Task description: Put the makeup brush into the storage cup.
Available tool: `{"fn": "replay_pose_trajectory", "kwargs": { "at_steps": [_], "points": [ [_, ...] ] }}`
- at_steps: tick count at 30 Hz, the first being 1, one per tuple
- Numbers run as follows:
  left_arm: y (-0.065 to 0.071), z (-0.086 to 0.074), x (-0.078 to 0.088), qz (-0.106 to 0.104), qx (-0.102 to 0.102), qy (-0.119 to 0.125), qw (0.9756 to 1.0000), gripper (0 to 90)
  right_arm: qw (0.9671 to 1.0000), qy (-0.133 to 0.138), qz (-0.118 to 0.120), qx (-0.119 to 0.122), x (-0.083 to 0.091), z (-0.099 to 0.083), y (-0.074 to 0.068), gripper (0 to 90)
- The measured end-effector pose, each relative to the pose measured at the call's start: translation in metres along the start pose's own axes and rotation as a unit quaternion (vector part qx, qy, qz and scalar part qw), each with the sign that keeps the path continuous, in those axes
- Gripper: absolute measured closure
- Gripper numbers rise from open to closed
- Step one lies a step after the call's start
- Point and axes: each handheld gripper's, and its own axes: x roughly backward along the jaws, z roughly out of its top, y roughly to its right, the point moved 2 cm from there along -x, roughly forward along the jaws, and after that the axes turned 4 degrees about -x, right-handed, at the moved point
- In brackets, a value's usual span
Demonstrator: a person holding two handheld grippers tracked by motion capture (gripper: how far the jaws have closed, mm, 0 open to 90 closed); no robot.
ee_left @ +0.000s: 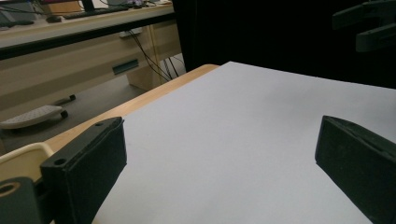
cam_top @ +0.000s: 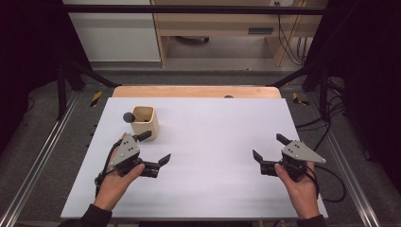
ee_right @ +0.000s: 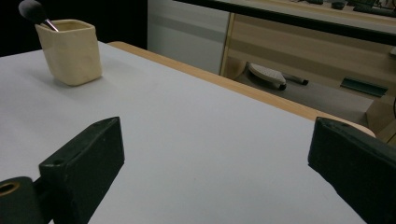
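While held low over the white desk (cam_top: pixel 203 142), two hand-held grippers, one in each hand. Left hand-held gripper (cam_top: pixel 155 147) near the left edge of the desk, just in front of a cream cup (cam_top: pixel 143 122). Jaws spread wide, nothing between them. One jaw tip right beside the cup's near wall, maybe touching, hard to tell from above. Seen again in the left gripper view (ee_left: pixel 219 154), with bare white desk between the two black jaws and a bit of the cream cup's rim (ee_left: pixel 23 154) at the far left.

Right hand-held gripper (cam_top: pixel 270 146) near the right edge of the desk, well apart from the cup. Jaws also wide open and holding nothing. Same in the right gripper view (ee_right: pixel 215 154), with only white desk between the jaws.

Cream cup standing upright toward the back left corner of the desk, well back from the front edge. Also there in the right gripper view (ee_right: pixel 70 51), far off at the upper left. Inside the cup, a brush (cam_top: pixel 128 117) with a dark round fluffy head, leaning over the cup's left rim. Brush head poking up and out in the right gripper view (ee_right: pixel 31 10) too.

Wooden strip (cam_top: pixel 196 91) along the back edge of the desk. Grey floor (cam_top: pixel 42 142) at both sides.
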Motion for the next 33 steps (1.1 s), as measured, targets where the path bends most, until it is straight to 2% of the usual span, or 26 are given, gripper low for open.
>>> {"fn": "replay_pose_trajectory", "kwargs": {
  "at_steps": [3, 8, 14, 16, 23, 29, 33],
  "points": [
    [-0.005, -0.002, 0.008, 0.01, 0.002, 0.004, 0.9999, 1.8, 1.0, 0.002, -0.007, 0.002, 0.003, -0.002, 0.003, 3.7],
    [-0.013, -0.008, 0.023, 0.038, 0.003, 0.014, 0.9992, 1.9, 0.9997, 0.007, -0.022, 0.003, 0.009, -0.006, 0.01, 3.7],
    [-0.02, -0.017, 0.04, 0.062, 0.009, 0.031, 0.9976, 1.8, 0.9993, 0.012, -0.034, -0.01, 0.019, -0.014, 0.02, 3.5],
    [-0.022, -0.02, 0.044, 0.069, 0.001, 0.039, 0.9968, 1.7, 0.9991, 0.013, -0.037, -0.013, 0.022, -0.016, 0.024, 3.4],
    [-0.026, -0.034, 0.055, 0.083, 0.017, 0.046, 0.9954, 1.5, 0.9987, 0.011, -0.047, -0.016, 0.031, -0.028, 0.033, 3.4],
    [-0.027, -0.049, 0.06, 0.098, 0.028, 0.058, 0.9931, 1.8, 0.9985, 0.008, -0.052, -0.016, 0.033, -0.039, 0.036, 3.4],
    [-0.026, -0.057, 0.061, 0.099, 0.031, 0.068, 0.9923, 1.8, 0.9984, 0.007, -0.052, -0.02, 0.033, -0.044, 0.037, 3.4]
  ]
}}
